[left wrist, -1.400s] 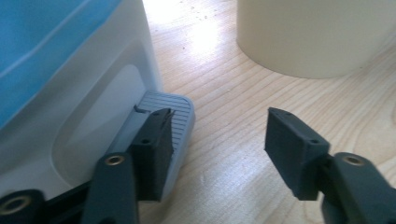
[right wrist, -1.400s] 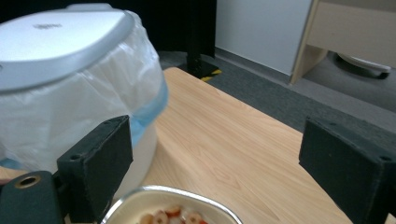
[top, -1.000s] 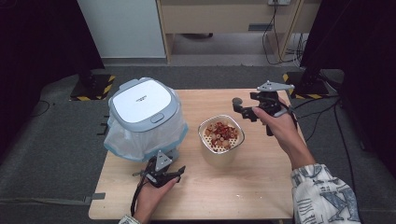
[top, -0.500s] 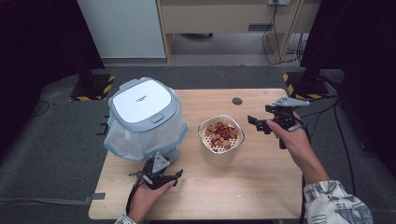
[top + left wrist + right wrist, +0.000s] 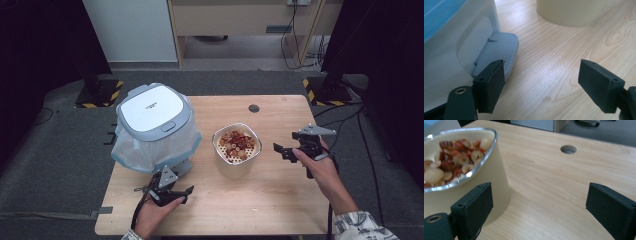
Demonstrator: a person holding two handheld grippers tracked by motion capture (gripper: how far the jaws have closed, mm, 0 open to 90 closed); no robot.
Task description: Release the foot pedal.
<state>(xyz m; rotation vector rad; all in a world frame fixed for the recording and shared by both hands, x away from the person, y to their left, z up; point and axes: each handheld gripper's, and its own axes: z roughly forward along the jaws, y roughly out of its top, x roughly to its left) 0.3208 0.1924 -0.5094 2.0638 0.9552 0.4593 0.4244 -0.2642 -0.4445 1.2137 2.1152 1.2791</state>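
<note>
While both hands rest low at the near side of the light wooden table (image 5: 280, 200), the left gripper (image 5: 170, 192) stands with its jaws spread and holds nothing. Its own view shows the grey ribbed foot pedal (image 5: 499, 52) of the white and grey pedal bin with a clear plastic liner (image 5: 155, 127) just ahead of the left jaw, nearly touching it. A little farther, the right gripper (image 5: 290, 150) is also released and empty. It points toward the cream bucket with a metal rim, filled with red and pale dried pieces (image 5: 236, 149), which lies just beside its left jaw, at the table's middle. I judge the right hand is nearer to the bucket and the left to the pedal.
</note>
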